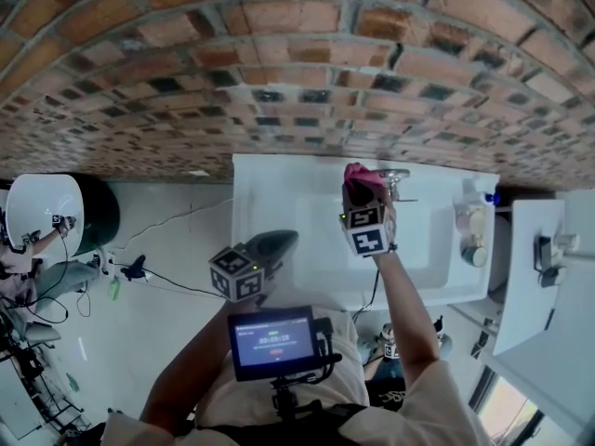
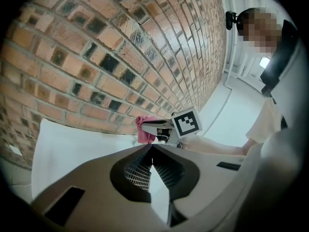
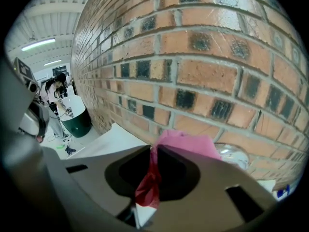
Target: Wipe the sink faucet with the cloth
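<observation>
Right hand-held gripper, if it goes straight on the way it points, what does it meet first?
Probably the brick wall, with the clamped pink cloth touching first; the faucet sits slightly right of that line, though depth is unclear.

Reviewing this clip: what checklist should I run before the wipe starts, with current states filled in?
1. Cloth gripped: ok. The right gripper has its jaws closed on the pink cloth.
2. Cloth exposed for wiping: ok. It bunches out beyond the jaw tips.
3. Faucet close: ok. The chrome faucet sits just beyond the cloth, slightly right.
4. Cloth touching faucet: cannot tell.
5. Left gripper clear: ok. The left gripper is shut and empty, over the front left of the sink, away from the faucet.
</observation>
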The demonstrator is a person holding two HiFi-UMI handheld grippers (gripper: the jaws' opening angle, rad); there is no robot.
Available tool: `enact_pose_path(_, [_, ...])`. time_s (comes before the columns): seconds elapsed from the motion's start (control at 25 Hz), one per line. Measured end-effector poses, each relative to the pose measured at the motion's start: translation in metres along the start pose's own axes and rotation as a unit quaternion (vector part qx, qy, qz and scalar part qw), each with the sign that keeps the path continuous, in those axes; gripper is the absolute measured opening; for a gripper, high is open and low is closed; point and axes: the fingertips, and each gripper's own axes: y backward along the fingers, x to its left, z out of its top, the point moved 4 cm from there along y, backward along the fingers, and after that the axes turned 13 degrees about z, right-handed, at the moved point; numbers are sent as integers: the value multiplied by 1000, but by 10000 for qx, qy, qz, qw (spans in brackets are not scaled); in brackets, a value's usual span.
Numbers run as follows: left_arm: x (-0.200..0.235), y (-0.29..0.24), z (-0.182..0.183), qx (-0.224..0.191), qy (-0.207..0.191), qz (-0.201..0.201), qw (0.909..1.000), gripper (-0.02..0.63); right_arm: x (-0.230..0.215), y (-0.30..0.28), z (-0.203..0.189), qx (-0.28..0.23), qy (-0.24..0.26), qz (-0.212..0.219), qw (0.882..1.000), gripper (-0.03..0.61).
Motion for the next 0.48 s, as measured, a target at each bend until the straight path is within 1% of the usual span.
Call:
enact_pose_path(0.12, [1, 1, -1, -14, 26, 7, 10000, 0, 2, -10, -5, 51, -204, 69, 9998, 61])
enact_pose_path(0.28, [3, 3, -2, -23, 38, 19, 10000, 0, 0, -32, -28, 292, -553, 181, 9979, 59])
enact_pose_path(0.4, [7, 5, -1, -47, 64, 56, 10000, 0, -3, -51, -48, 543, -872, 234, 9944, 58])
enact_pose_path(0.48, [10, 9, -1, -64, 93, 96, 9999, 0, 3, -60, -58, 644, -1078, 385, 9913, 58])
